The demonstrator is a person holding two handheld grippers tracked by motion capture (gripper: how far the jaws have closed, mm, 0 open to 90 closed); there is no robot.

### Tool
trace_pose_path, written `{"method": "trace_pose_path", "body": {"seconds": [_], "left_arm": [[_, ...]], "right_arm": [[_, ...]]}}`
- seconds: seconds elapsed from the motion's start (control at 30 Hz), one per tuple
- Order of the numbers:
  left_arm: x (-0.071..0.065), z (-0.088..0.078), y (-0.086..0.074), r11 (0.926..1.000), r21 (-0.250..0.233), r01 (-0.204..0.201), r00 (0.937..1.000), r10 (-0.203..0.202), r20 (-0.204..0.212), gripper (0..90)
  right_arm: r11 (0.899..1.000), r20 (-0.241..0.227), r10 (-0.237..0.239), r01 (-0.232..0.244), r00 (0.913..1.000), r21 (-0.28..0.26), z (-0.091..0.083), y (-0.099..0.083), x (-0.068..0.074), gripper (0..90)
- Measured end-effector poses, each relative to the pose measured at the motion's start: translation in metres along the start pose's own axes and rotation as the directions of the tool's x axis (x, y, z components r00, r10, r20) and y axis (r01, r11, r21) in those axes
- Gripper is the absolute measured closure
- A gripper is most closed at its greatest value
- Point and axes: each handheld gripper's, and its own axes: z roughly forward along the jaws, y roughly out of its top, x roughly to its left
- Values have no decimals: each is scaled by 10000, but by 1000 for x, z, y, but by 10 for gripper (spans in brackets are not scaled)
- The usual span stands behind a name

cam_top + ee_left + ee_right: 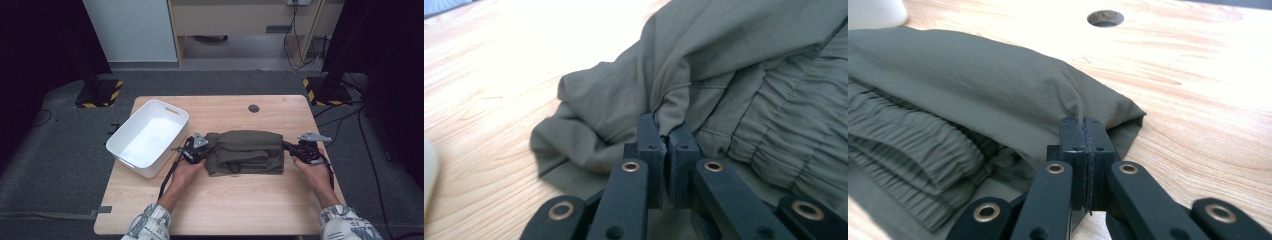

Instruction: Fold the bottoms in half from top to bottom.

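Olive-green folded fabric garment (245, 151), mid-tabletop, is looking soft, light, floppy; left gripper (667, 137) and right gripper (1082, 131) are pinching its end folds.

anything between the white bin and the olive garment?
Only the left gripper, shut on the olive garment; high view shows it beside the white bin.

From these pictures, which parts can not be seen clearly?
- High view: both grippers' jaws, hidden by the grey plates and the olive garment.
- Left gripper view: white bin, cut off and blurred at the left edge.
- Right gripper view: garment's underside, hidden by its folds.
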Motion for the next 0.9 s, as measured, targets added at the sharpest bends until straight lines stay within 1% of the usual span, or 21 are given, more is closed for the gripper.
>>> {"method": "trace_pose_path", "body": {"seconds": [0.07, 0.1, 0.13, 0.17, 0.2, 0.23, 0.27, 0.3, 0.33, 0.37, 0.4, 0.43, 0.5, 0.6, 0.67, 0.73, 0.8, 0.87, 0.9], "left_arm": [[2, -4, -2, 9999, -63, 130, 9999, -129, 77, 836], [3, -6, -3, 9998, -80, 192, 9998, -192, 15, 802], [3, -8, -4, 9996, -184, 205, 9998, -205, -9, 760], [3, -8, -4, 9996, -184, 205, 9998, -205, -9, 748], [3, -12, -6, 9992, -358, 171, 9999, -170, 32, 722], [2, -14, -6, 9988, -460, 156, 9999, -157, -12, 693], [2, -15, -5, 9984, -547, 158, 9998, -163, -74, 633], [1, -17, -4, 9982, -592, 136, 9998, -145, -156, 553], [1, -19, -2, 9980, -631, 76, 9997, -91, -236, 501], [1, -19, -2, 9980, -631, 76, 9997, -91, -236, 482], [0, -21, 0, 9965, -831, 107, 9997, -126, -231, 482], [0, -22, 5, 9946, -1033, 101, 9994, -134, -313, 432], [0, -21, 11, 9935, -1138, 75, 9999, -86, -90, 403], [0, -13, 17, 9957, -922, 112, 9999, -100, 136, 396], [1, -6, 20, 9970, -758, 137, 9998, -125, 168, 420], [1, -3, 21, 9974, -704, 161, 9997, -147, 195, 483], [-2, 3, 23, 9975, -712, 40, 9992, -12, 392, 548], [-4, 7, 22, 9990, -438, 1, 9988, 21, 484, 620], [-5, 8, 23, 9995, -316, -20, 9990, 35, 453, 687]], "right_arm": [[10000, -88, -38, 37, 10000, -83, -4, 0, 1, 900], [10000, -150, -77, 76, 9999, -12, -5, 0, 2, 899], [9999, -163, -135, 136, 9998, 14, -6, -1, 3, 899], [9999, -204, -153, 154, 9997, 38, -6, -2, 2, 899], [9999, -218, -139, 140, 9997, 48, -6, -3, 2, 899], [9999, -208, -110, 111, 9997, 36, -6, -3, 2, 899], [9999, -207, -119, 120, 9997, 32, -6, -4, 1, 899], [9999, -223, -109, 110, 9997, 44, -6, -4, 1, 899], [9999, -233, -106, 108, 9997, 64, -6, -4, 1, 899], [9999, -233, -106, 108, 9997, 64, -6, -4, 1, 899], [9999, -239, -105, 106, 9997, 63, -6, -3, 1, 899], [9999, -236, -112, 113, 9997, 66, -6, -3, 1, 899], [9999, -253, -139, 141, 9996, 76, -6, -3, 1, 899], [9999, -256, -94, 96, 9996, 81, -6, -3, 1, 899], [9999, -257, -96, 98, 9996, 86, -6, -3, 1, 899], [9999, -287, -63, 66, 9996, 82, -6, -3, 1, 899], [9999, -324, -50, 53, 9995, 90, -6, -3, 1, 899], [9999, -344, -46, 49, 9994, 99, -6, -4, 1, 899], [9999, -347, -28, 31, 9994, 98, -6, -4, 1, 899]]}}
